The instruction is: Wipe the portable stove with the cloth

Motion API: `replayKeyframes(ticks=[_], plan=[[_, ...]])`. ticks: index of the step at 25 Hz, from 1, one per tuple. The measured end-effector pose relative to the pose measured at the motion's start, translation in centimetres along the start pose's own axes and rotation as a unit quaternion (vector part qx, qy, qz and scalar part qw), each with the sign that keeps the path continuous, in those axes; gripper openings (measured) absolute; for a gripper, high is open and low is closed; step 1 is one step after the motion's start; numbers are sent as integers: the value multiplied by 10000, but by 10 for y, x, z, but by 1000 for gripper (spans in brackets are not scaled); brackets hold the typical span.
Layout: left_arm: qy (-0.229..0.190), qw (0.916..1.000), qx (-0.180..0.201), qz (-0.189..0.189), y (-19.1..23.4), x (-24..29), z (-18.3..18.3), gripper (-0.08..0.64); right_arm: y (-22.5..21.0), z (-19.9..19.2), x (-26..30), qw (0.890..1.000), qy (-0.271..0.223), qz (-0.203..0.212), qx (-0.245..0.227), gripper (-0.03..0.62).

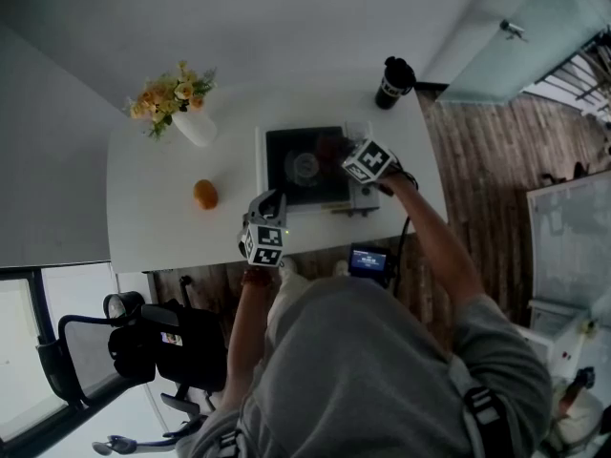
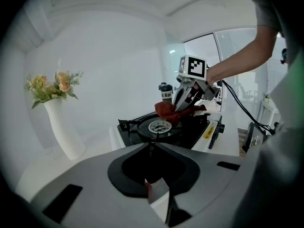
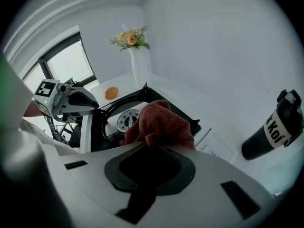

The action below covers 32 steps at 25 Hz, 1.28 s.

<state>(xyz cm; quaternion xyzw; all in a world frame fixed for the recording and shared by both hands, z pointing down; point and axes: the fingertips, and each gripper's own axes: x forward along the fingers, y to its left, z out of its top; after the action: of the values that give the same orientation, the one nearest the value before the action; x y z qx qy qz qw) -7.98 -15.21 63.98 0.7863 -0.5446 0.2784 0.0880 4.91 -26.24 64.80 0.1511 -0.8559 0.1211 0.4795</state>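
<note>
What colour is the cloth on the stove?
Rusty reddish-brown. The cloth shows best in the right gripper view.

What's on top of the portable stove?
A reddish cloth, held by the right gripper, lies on the stove's black top beside the round burner; the surface beneath the cloth is hidden.

The cloth point(image 3: 159, 125) is rust-red terry with a soft, nubby pile. The portable stove point(image 1: 284, 185) has a glossy black top set in a smooth white casing, and its burner cap point(image 2: 160, 126) looks like dull metal. The tabletop point(image 1: 162, 227) is smooth matt white. The vase point(image 2: 61, 127) is matt white. The floor point(image 1: 487, 151) is grainy wood planking.
</note>
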Motion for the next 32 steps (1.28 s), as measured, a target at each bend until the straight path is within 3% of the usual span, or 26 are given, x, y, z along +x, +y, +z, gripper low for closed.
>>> replayKeyframes(ticks=[10, 15, 25, 32], plan=[[32, 10000, 63, -32, -1, 1, 0, 52, 20, -11, -5, 9998, 6, 170, -136, 35], [439, 9963, 736, 6, -6, 9, -8, 55, 31, -15, -5, 9994, 30, 311, -169, 37], [448, 9975, 533, -139, -5, 8, -9, 55, 44, -22, -10, 9986, 75, 454, -248, 37], [332, 9973, 632, -199, -6, 6, -7, 54, 57, -25, -17, 9967, -155, 400, -687, 37]])
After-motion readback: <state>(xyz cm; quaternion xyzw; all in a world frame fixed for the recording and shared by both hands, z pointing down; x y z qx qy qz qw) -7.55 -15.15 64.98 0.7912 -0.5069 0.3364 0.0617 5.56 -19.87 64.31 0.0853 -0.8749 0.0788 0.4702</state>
